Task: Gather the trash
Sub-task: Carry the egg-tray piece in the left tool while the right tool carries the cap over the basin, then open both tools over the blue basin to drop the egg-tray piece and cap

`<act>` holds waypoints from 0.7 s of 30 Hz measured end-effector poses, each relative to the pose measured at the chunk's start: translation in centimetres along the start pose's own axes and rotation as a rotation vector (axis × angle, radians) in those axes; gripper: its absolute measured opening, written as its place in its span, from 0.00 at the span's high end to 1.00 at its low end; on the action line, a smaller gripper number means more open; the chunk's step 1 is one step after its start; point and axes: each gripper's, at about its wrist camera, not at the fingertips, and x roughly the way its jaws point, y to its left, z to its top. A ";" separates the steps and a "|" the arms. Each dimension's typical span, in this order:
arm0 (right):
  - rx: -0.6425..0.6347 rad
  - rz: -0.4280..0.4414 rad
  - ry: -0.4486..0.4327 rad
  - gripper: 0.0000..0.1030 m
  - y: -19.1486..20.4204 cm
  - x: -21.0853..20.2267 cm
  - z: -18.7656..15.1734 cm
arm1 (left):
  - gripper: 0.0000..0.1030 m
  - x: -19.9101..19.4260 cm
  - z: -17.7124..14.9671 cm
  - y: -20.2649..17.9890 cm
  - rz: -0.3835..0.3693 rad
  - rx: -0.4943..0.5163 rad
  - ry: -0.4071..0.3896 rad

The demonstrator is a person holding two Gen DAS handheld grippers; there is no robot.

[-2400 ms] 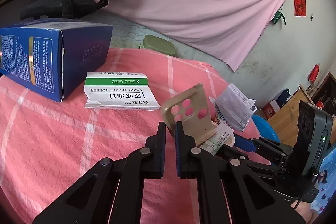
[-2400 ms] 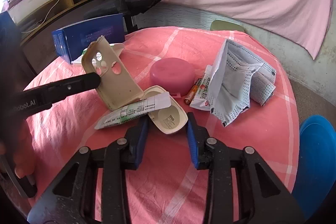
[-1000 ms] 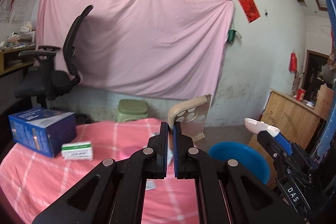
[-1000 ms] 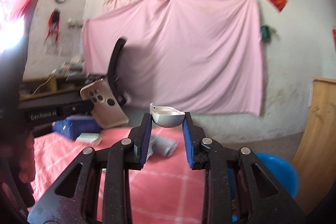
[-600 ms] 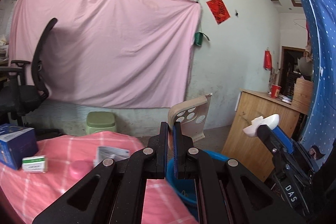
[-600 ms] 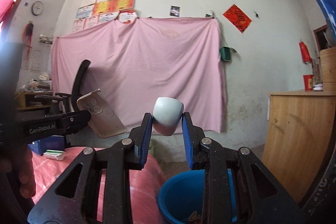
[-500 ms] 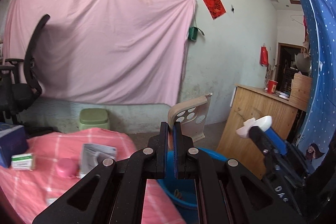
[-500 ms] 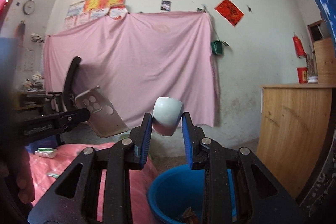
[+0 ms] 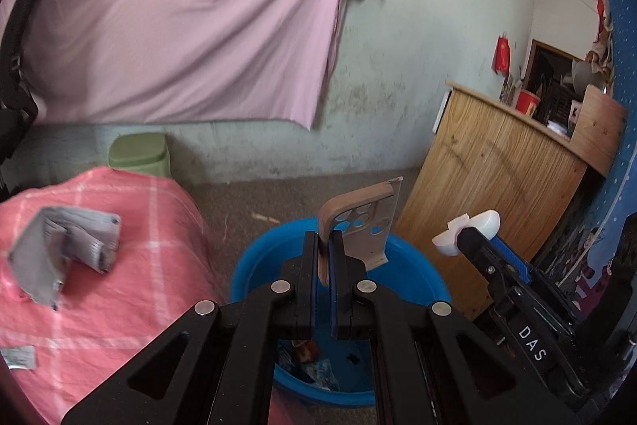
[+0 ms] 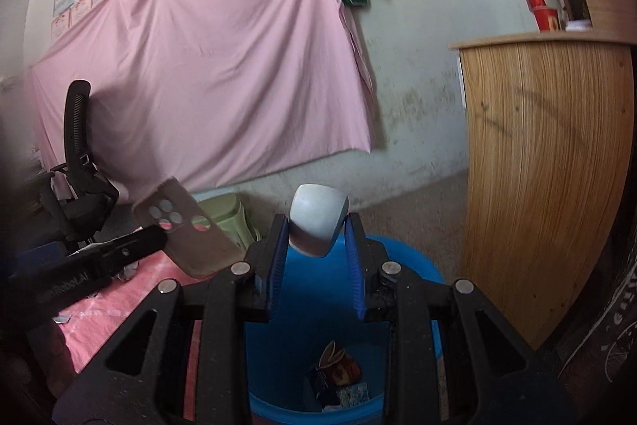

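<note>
My left gripper is shut on a beige phone case with round camera holes and holds it upright over the blue bin. My right gripper is shut on a white case half, also over the blue bin. The bin holds a few wrappers at its bottom. The phone case also shows in the right wrist view, and the white case half shows in the left wrist view. A grey face mask lies on the pink tablecloth.
A wooden cabinet stands just right of the bin. A green stool sits by the wall behind the table. A black office chair is at the left. A small packet lies on the cloth.
Both grippers lifted the phone case and the white case half off the table and swung right. Both views have tilted down, so the bin now lies under both grippers.
</note>
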 end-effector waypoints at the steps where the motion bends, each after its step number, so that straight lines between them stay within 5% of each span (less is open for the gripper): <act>1: 0.006 -0.003 0.014 0.52 -0.3 0.3 -0.1 | 0.97 0.7 -0.2 -0.1 -0.006 -0.001 0.026; 10: 0.055 -0.001 0.085 0.50 -1.5 1.7 -0.5 | 0.96 3.9 -0.8 0.9 -0.044 -0.071 0.168; 21: 0.039 -0.008 0.066 0.48 -1.4 1.2 -0.2 | 0.90 3.0 -0.5 2.1 -0.030 -0.109 0.155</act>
